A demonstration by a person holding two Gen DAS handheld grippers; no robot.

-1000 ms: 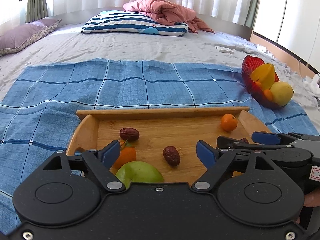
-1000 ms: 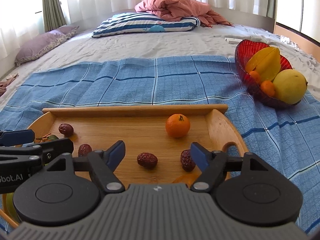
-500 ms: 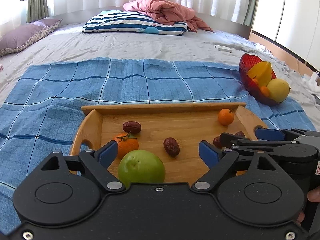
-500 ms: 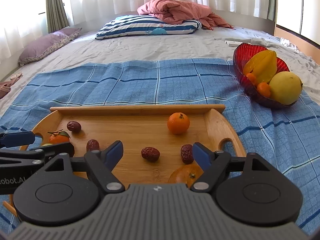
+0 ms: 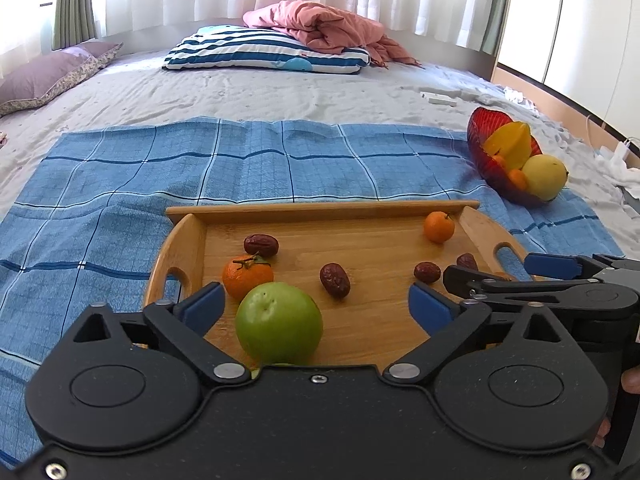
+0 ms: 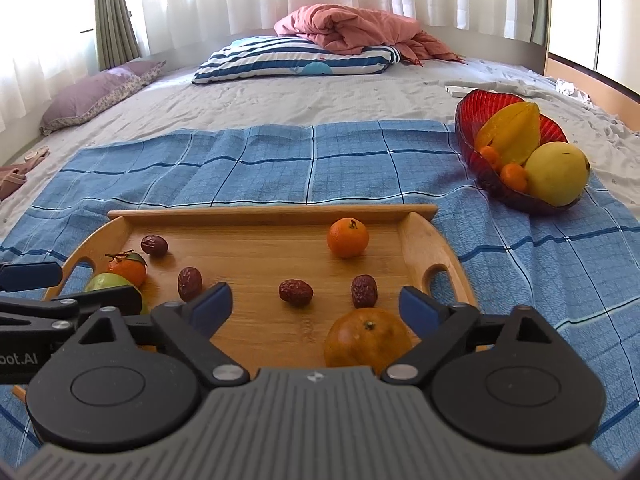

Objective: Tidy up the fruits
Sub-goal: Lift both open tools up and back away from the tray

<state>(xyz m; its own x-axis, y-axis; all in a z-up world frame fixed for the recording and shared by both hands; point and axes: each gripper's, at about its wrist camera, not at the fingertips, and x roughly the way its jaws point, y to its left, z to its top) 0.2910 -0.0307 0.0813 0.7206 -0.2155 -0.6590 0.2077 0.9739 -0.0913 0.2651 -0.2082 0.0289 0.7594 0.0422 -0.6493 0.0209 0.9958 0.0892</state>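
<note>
Left gripper: level above near tray edge, jaws spread wide, holding nothing, green apple between fingers | right gripper: alongside, same forward aim, jaws spread, large orange just inside right finger | wooden tray: tangerines, dates | red bowl: far right, on blue cloth
</note>
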